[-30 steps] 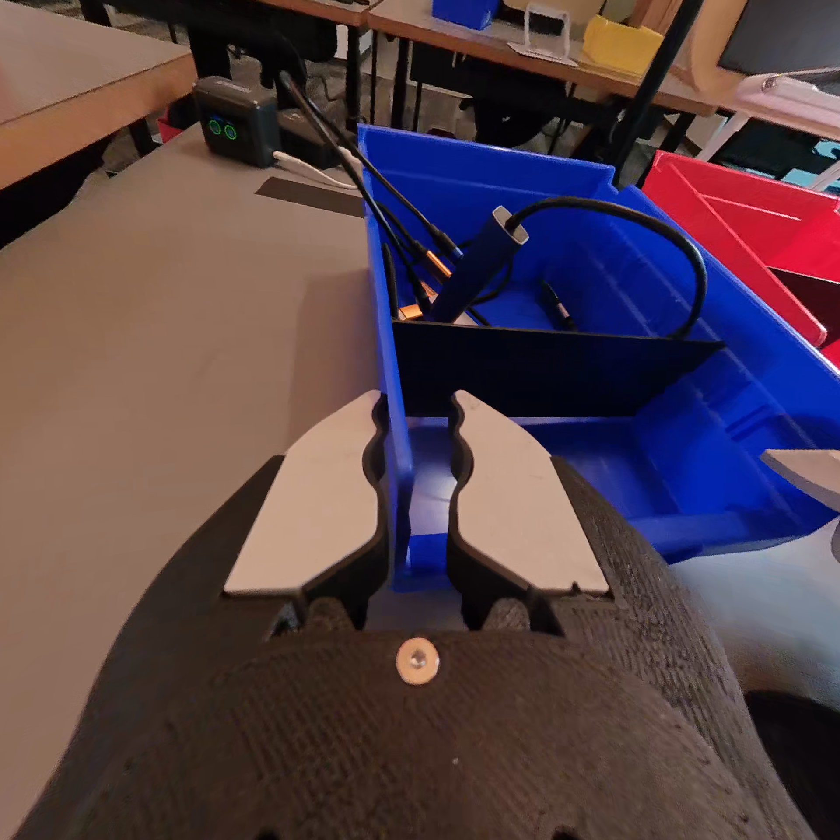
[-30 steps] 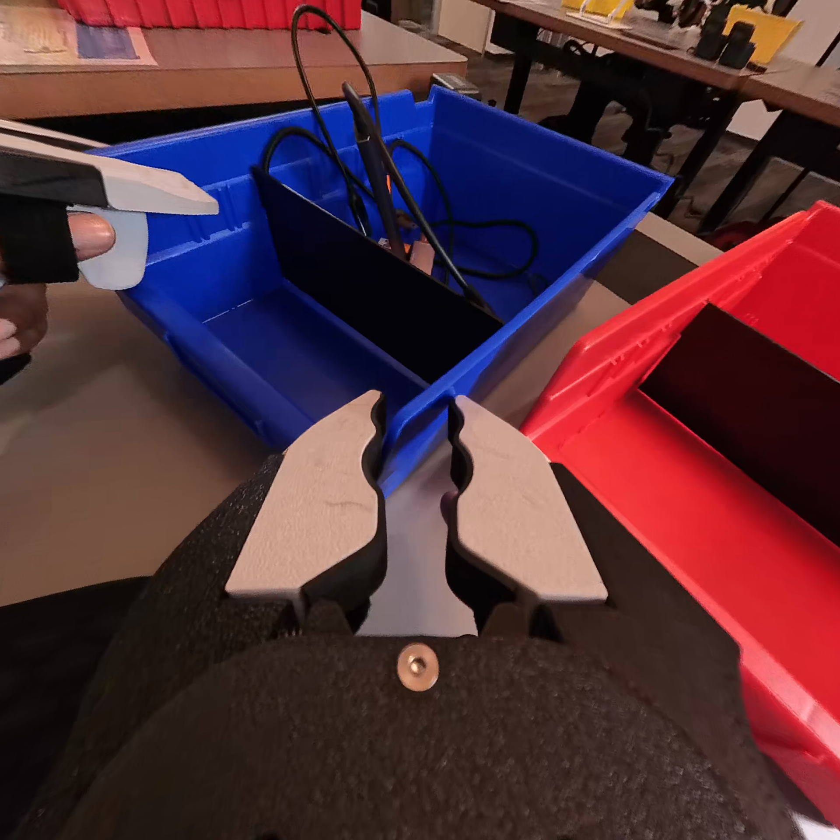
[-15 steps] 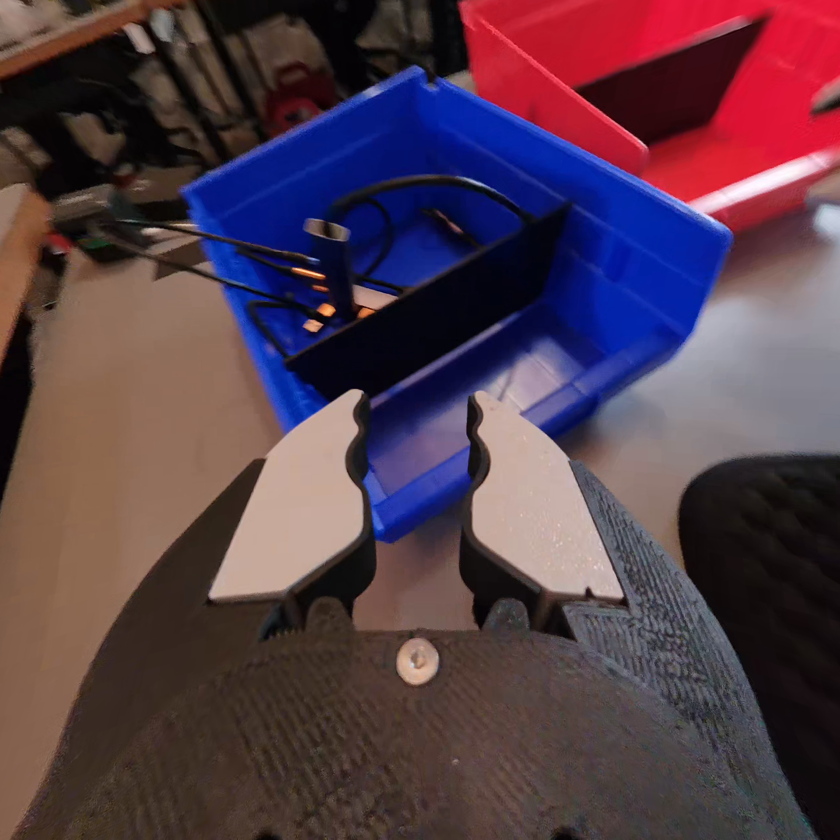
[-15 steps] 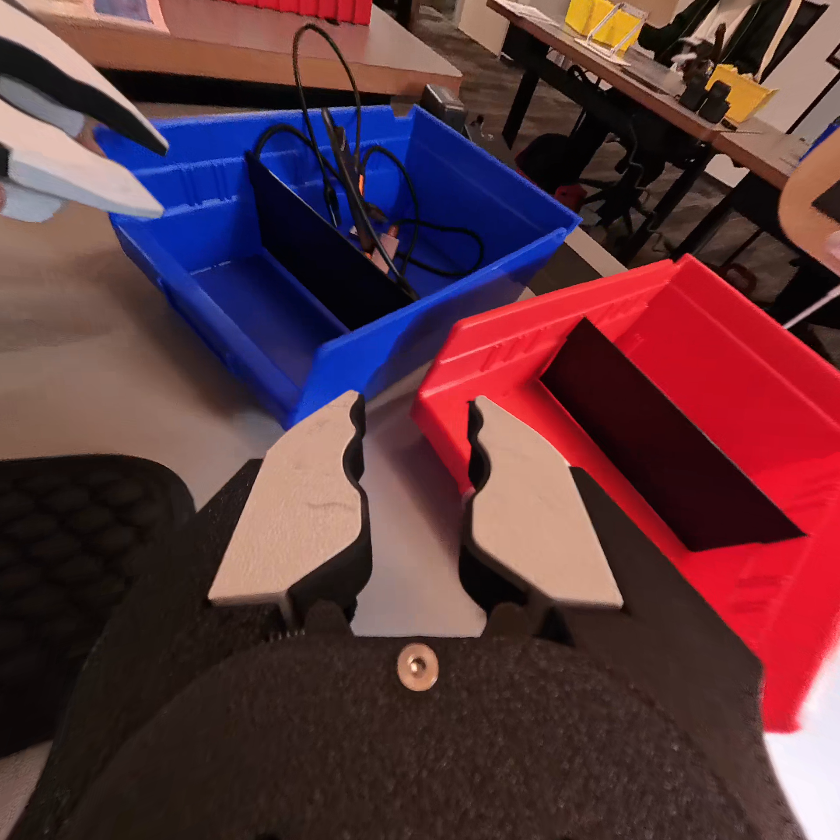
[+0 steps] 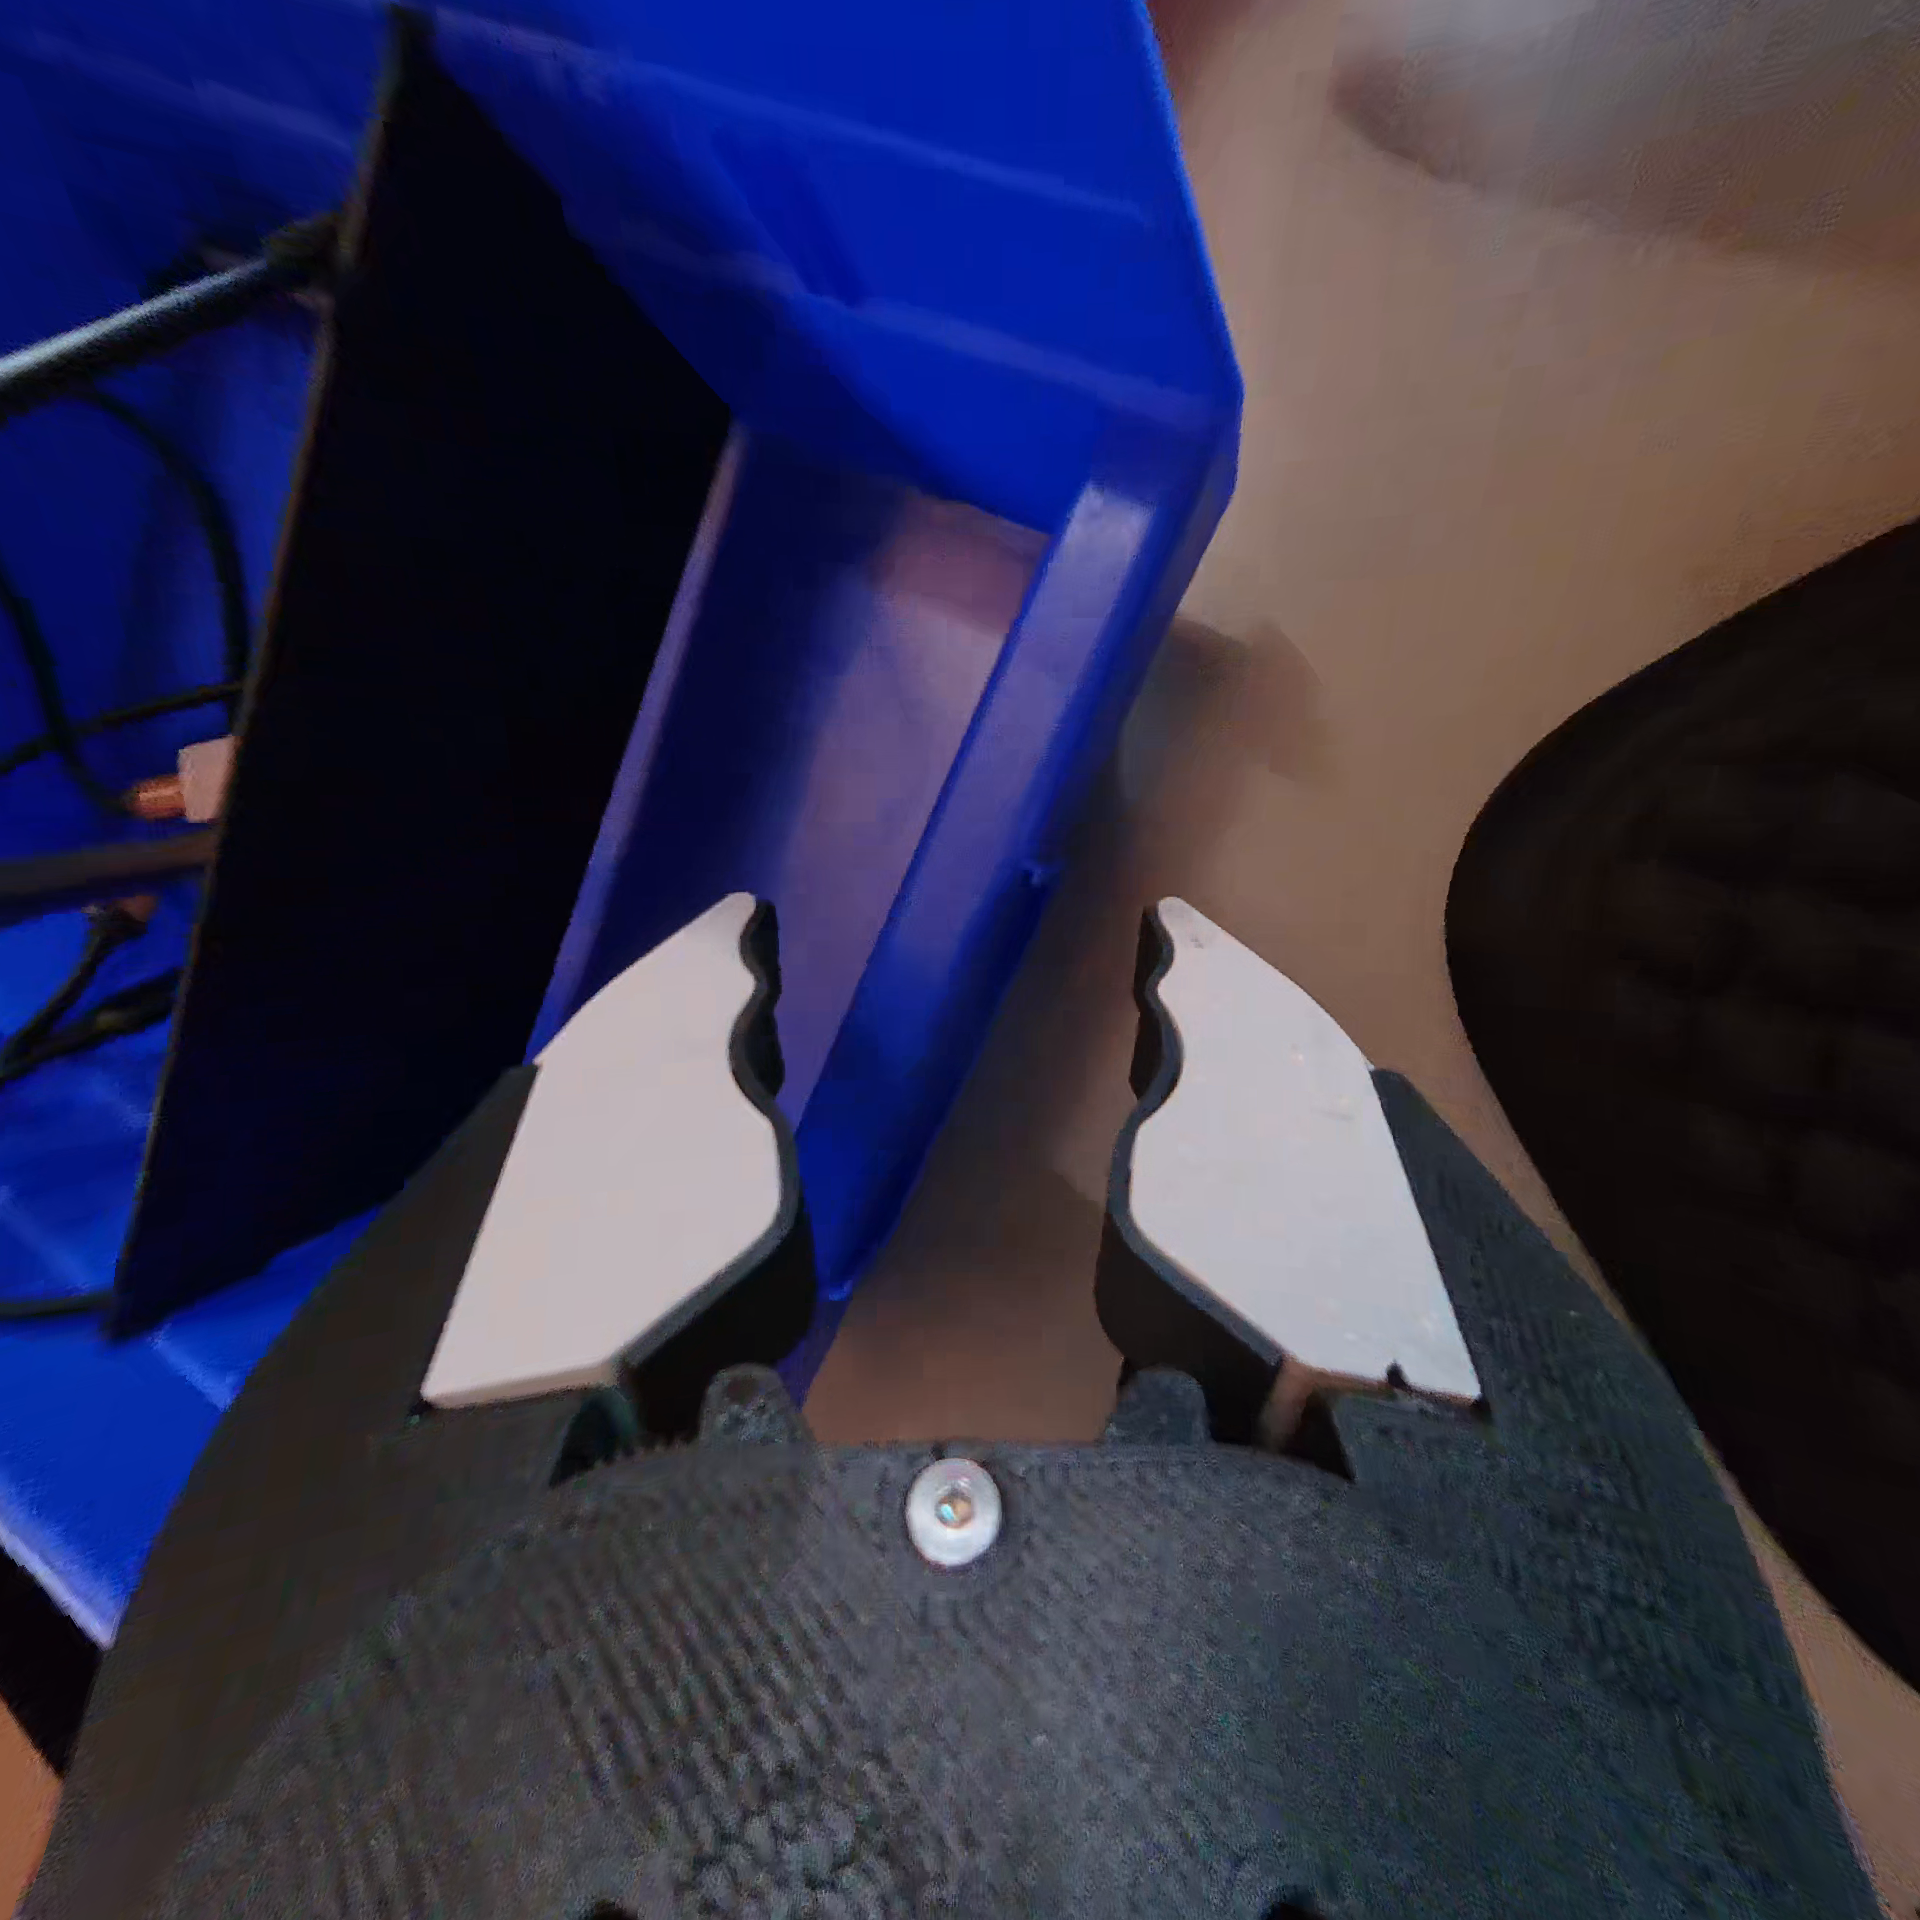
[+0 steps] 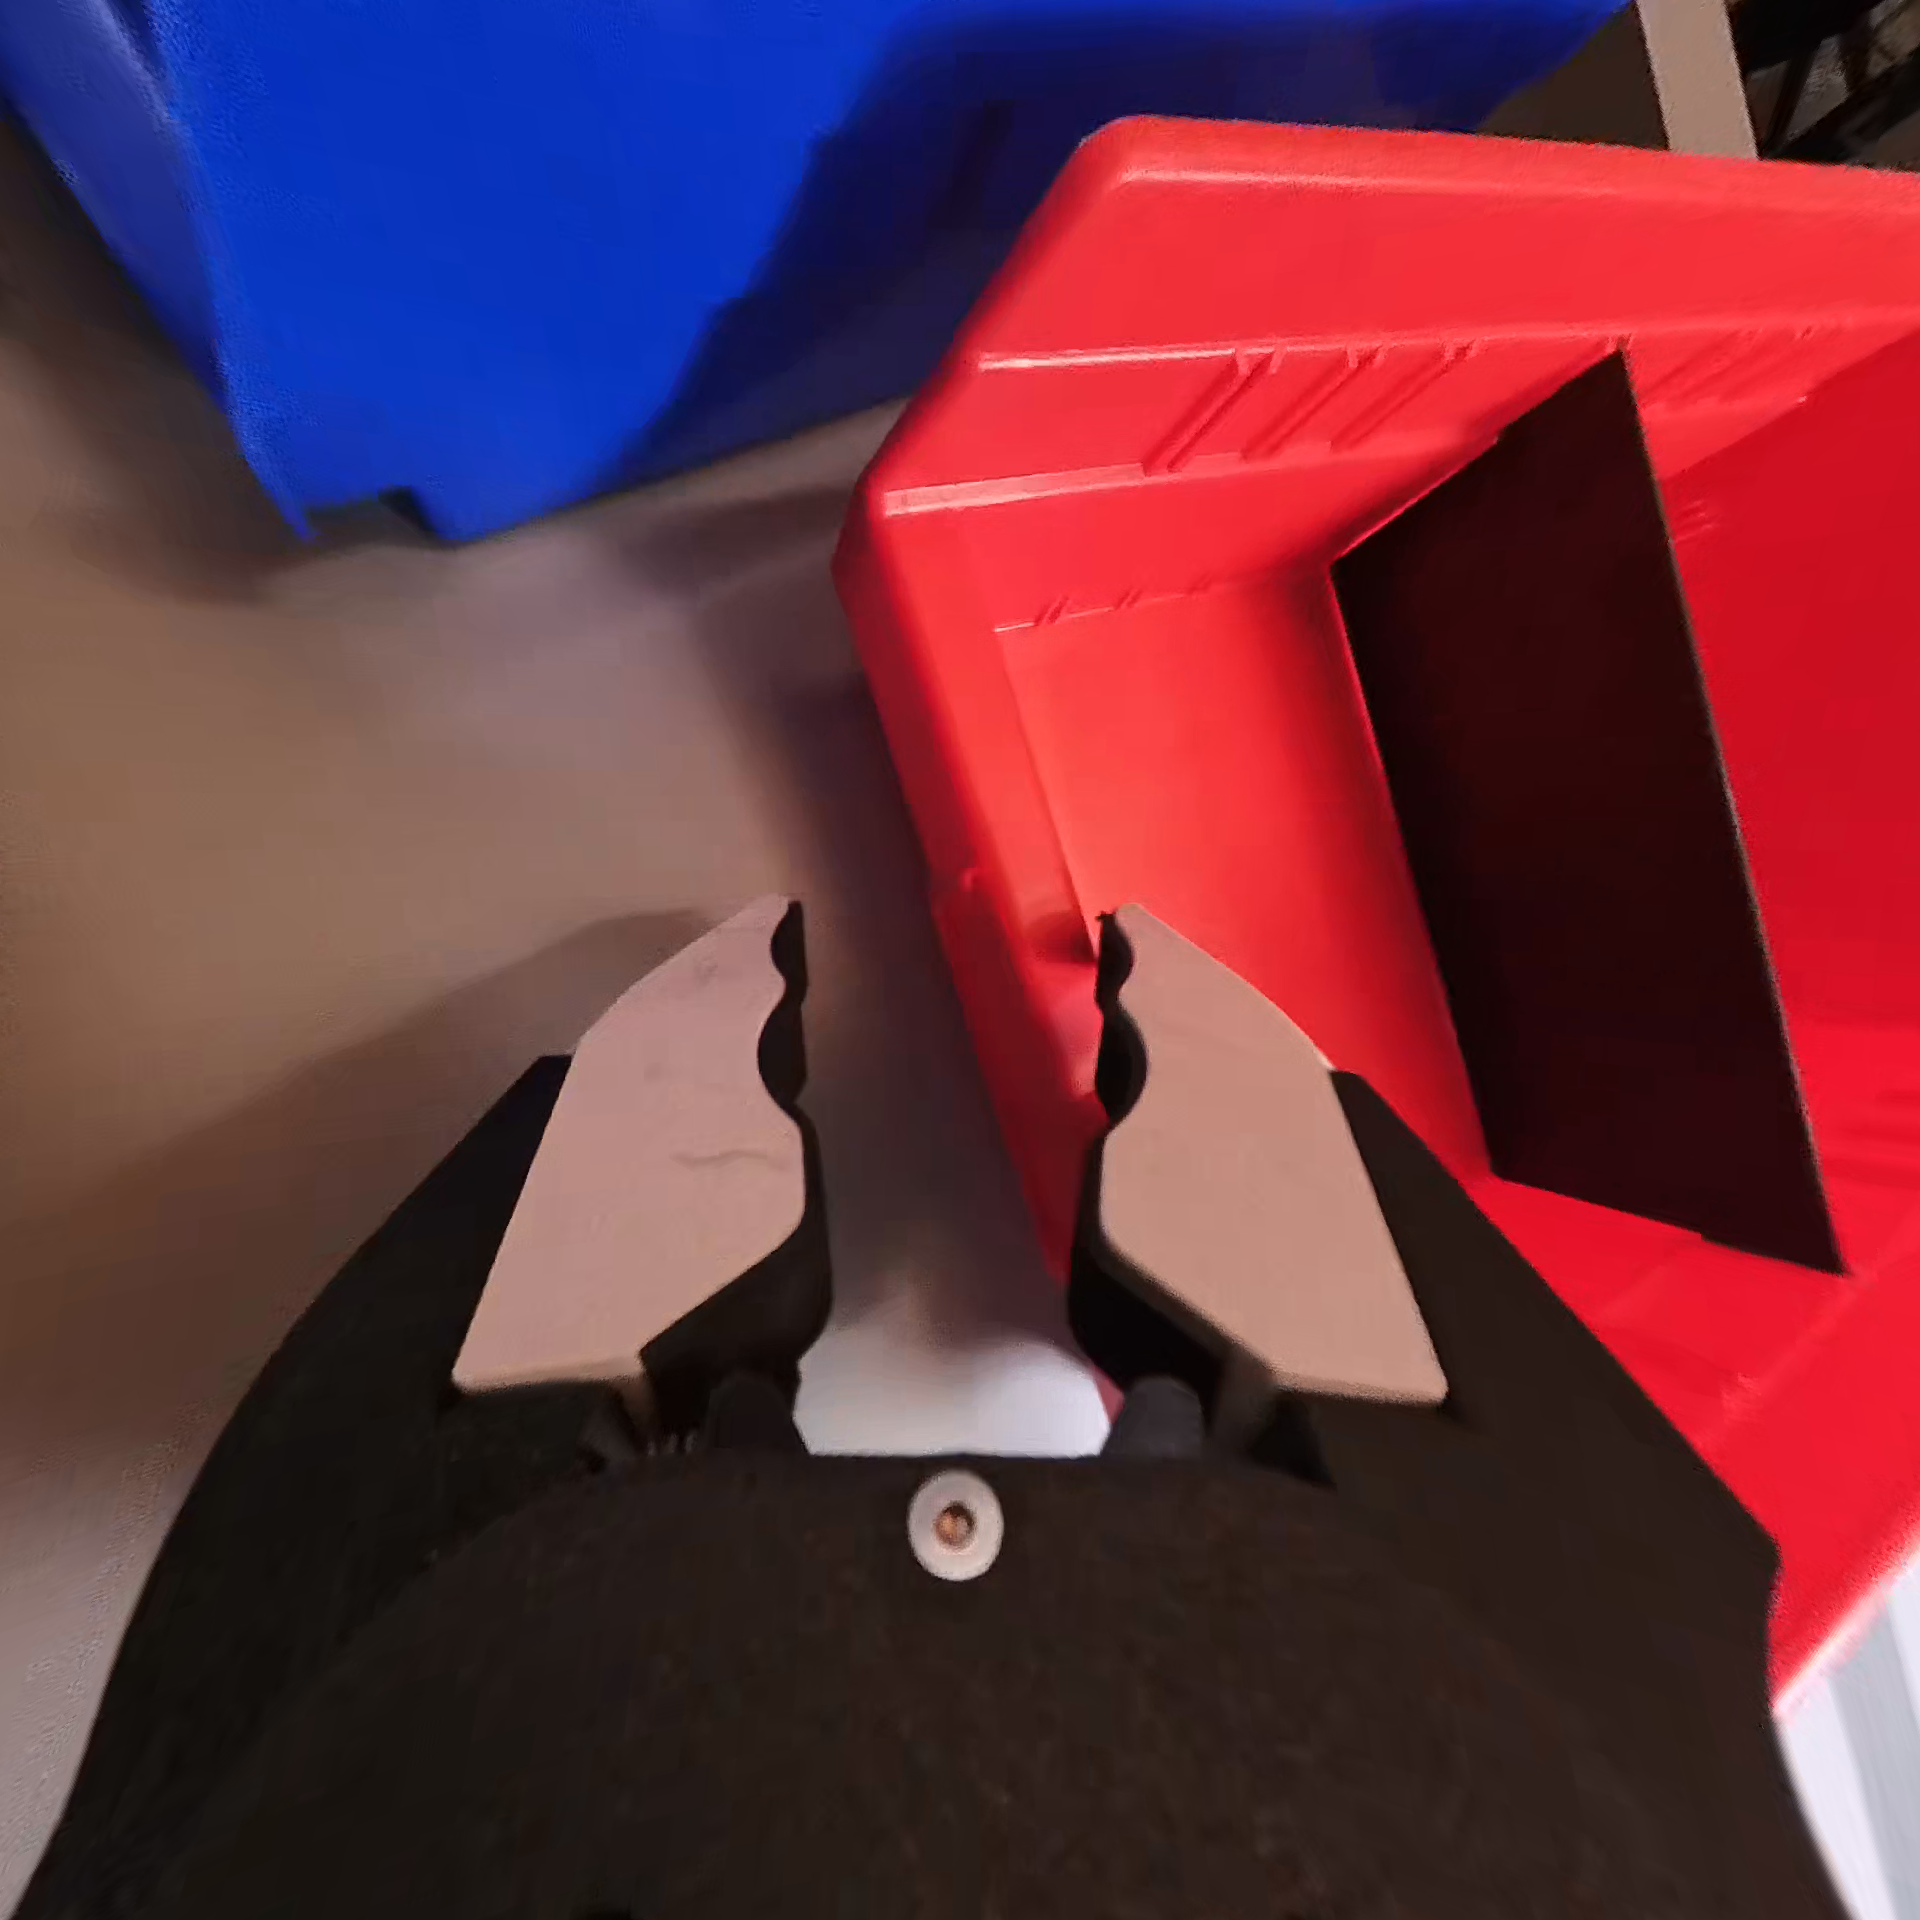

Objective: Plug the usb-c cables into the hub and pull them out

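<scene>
Both claws gape with nothing in them: our left gripper (image 5: 951, 914) hangs over the blue bin's (image 5: 935, 312) near corner, our right gripper (image 6: 945, 920) beside the red bin (image 6: 1195, 499). The usb-c cables (image 5: 114, 343) lie behind the black divider (image 5: 447, 623); the hub itself we can't make out. We'd best swing left past the divider and come down on a plug body, not the cord.

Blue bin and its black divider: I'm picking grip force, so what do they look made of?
Blue bin: looks like moulded hard plastic, semi-glossy, judging by the soft sheen and moulded rim ridges. Divider: a thin, flat, matte black sheet, probably plastic, though card cannot be ruled out.
</scene>
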`<state>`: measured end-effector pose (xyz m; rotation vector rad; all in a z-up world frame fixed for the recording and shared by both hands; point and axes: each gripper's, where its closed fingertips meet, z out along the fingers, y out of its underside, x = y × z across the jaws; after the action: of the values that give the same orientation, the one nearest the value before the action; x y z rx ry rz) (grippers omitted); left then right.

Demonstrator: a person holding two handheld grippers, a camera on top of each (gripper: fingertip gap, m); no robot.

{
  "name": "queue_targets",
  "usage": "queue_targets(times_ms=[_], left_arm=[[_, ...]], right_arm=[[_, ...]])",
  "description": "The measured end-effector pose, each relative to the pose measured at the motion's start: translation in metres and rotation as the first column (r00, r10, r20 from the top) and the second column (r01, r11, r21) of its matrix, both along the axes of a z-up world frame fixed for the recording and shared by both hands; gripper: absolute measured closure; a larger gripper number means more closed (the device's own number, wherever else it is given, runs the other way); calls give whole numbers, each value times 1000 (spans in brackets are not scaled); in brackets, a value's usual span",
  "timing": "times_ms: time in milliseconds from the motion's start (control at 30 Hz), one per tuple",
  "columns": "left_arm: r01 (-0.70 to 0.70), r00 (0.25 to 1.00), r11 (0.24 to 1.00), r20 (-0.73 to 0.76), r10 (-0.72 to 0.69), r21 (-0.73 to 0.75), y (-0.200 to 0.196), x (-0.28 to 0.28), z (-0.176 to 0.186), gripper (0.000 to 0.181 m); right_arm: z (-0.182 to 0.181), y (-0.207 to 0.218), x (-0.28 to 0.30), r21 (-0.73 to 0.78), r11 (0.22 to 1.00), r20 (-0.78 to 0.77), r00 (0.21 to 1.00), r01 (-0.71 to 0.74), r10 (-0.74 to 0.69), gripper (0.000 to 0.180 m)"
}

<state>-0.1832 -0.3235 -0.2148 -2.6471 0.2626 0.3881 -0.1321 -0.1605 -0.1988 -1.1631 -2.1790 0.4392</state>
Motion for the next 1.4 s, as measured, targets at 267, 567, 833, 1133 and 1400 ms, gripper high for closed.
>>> queue_targets(times_ms=[267, 567, 833, 1133, 1400], left_arm=[[91, 995, 996, -28, -91, -13, 28, 2, -13, 143], [90, 994, 994, -74, -85, 62, 46, 4, -12, 148], [69, 993, 996, -101, -63, 52, 65, -2, -12, 148], [17, 990, 997, -139, -7, 70, 114, -37, -10, 148], [-60, 997, 929, -13, 70, 365, 115, -46, 61, 138]], right_arm=[[-13, 28, 0, 52, 998, 79, 997, -18, 14, 136], [-14, 56, 100, 124, 992, 42, 999, 17, -23, 151], [-12, 137, 179, 201, 973, 55, 991, 112, -125, 149], [-9, 235, 182, 261, 926, 24, 957, 273, -289, 145], [74, 202, 163, -174, 935, -412, 840, 308, -353, 143]])
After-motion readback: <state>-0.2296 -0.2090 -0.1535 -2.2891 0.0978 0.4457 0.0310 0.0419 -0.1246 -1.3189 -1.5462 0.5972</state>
